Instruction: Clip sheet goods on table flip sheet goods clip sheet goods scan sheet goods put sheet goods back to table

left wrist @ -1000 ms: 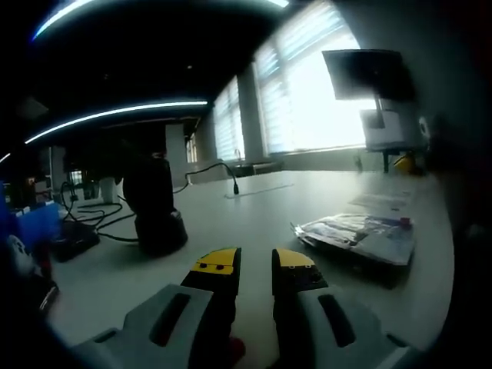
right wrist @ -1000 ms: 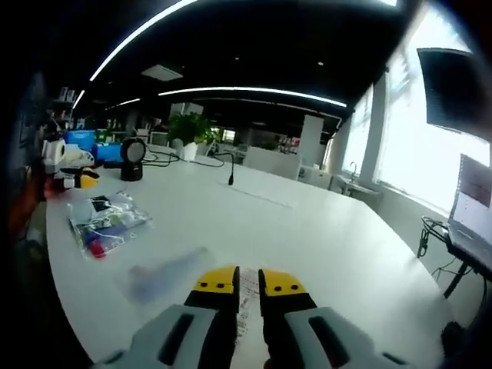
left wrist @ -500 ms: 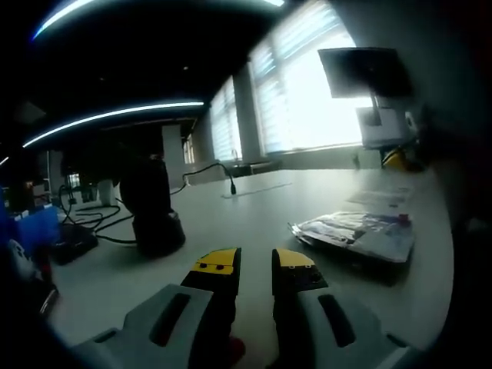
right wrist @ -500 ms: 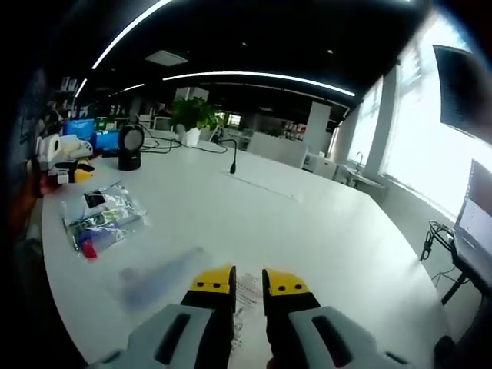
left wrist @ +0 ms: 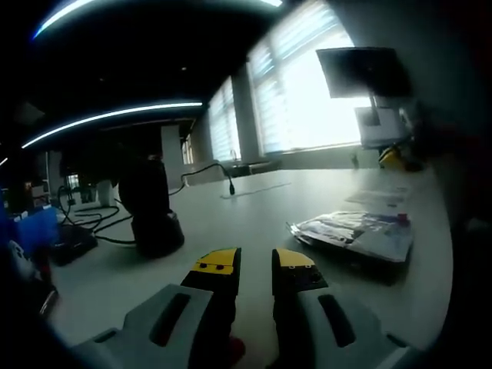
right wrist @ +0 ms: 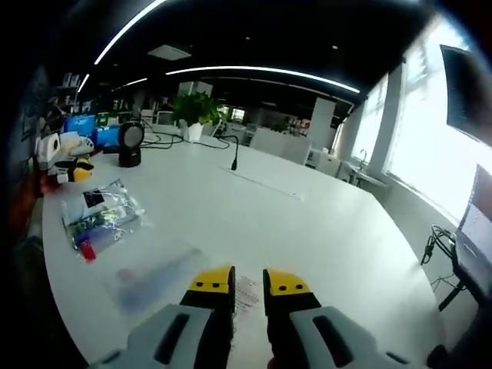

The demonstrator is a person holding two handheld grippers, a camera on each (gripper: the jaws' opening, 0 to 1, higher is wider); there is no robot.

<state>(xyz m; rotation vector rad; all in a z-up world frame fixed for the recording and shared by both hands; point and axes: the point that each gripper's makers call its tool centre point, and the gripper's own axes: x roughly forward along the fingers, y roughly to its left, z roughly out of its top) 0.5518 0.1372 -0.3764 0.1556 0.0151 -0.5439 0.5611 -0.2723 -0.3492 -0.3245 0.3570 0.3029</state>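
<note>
- Over the last second my right gripper (right wrist: 248, 283) has drawn its jaws a little apart; the white slip of paper (right wrist: 246, 293) that sat between them now lies on the table (right wrist: 307, 223) under the gap, so I judge it released, not gripped
- My left gripper (left wrist: 256, 265) has barely shifted; its jaws stand narrowly apart with nothing between them
- I take that to mean one sheet is back on the table and the next pick is due
- The clear packet of sheet goods (right wrist: 101, 217) lies flat on the table, well left of and beyond the paper in the right gripper view
- In the left gripper view the packet (left wrist: 355, 233) lies right of and ahead of my jaws, apart from them, with the black stand (left wrist: 151, 209) off to the other side
</note>
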